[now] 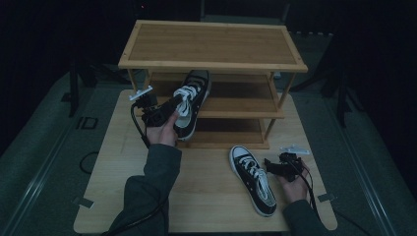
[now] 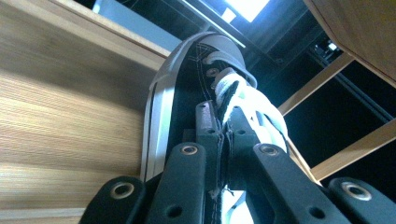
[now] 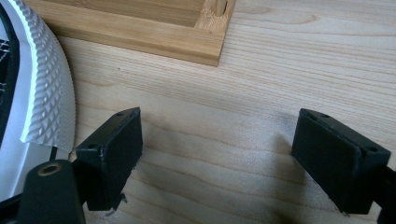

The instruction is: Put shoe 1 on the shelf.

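The left gripper [image 1: 173,104] is held raised in front of the three-tier bamboo shoe rack [image 1: 212,63], jaws clamped together, forearm stretched toward it. The right gripper [image 1: 269,164] is kept low, right of the rack's foot, jaws spread wide.

Room v. dark, walls black. Light wood table [image 1: 206,196] w/ rounded corners on grey-green floor [image 1: 44,137]. Dark stand legs [image 1: 74,88] at left & right edges. Bright ceiling light [image 2: 247,7] overhead, dark beams round it
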